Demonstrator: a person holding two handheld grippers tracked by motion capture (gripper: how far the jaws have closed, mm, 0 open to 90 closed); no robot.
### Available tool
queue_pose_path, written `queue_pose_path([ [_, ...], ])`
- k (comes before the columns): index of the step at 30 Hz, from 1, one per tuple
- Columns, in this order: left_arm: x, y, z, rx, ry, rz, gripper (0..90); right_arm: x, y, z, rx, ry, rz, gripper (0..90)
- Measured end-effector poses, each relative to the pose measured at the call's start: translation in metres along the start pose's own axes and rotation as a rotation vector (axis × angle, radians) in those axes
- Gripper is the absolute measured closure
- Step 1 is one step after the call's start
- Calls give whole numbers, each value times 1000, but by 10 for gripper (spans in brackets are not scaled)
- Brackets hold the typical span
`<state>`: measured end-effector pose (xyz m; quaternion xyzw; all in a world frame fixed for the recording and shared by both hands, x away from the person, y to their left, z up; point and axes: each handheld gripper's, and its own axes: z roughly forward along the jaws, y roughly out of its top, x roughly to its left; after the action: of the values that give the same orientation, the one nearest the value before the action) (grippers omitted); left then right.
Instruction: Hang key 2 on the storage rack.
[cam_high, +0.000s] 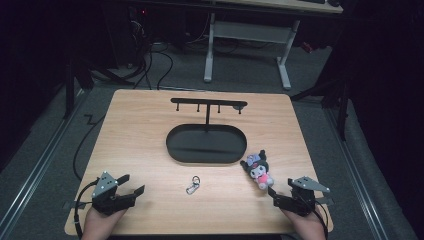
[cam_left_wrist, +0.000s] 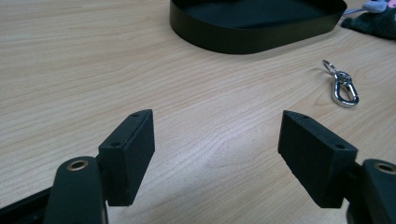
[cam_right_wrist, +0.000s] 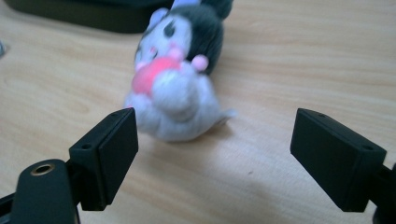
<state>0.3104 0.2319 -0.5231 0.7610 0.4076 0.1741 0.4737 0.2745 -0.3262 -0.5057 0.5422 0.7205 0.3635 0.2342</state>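
On the wooden table (cam_high: 150, 125), the plush doll (cam_high: 259, 170) lay beside the black tray stand (cam_high: 206, 145), just ahead of your right gripper (cam_high: 281, 196), jaws apart, empty. You were approaching; next, straddle its body and close. Your left gripper (cam_high: 131, 186) waited open.

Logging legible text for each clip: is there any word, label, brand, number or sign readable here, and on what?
None readable: no print or label shows on the plush toy, the metal clasp, the black tray, the hook stand or the table.
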Motion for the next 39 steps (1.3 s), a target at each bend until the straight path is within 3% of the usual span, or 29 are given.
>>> queue_pose_path([
  [2, 1, 1, 1, -1, -14, 0, 277, 6, 3, 2, 64, 16, -29, 152],
  [9, -1, 1, 4, 5, -30, 15, 277, 13, 13, 4, 113, 16, -40, 153],
  [11, -1, 2, 2, -6, -30, 8, 277, 16, 19, 7, 150, 16, -50, 153],
  [19, -2, 0, 0, 2, -35, 4, 277, 24, 31, 7, 263, 16, -158, 153],
  [23, -7, 0, 4, 14, -43, 30, 276, 30, 30, 9, 324, 14, -246, 153],
  [31, -10, -1, 5, 21, -53, 42, 277, 34, 27, 12, 378, 25, -265, 153],
  [39, -12, -1, 6, 18, -60, 46, 277, 38, 30, 16, 474, 37, -324, 152],
])
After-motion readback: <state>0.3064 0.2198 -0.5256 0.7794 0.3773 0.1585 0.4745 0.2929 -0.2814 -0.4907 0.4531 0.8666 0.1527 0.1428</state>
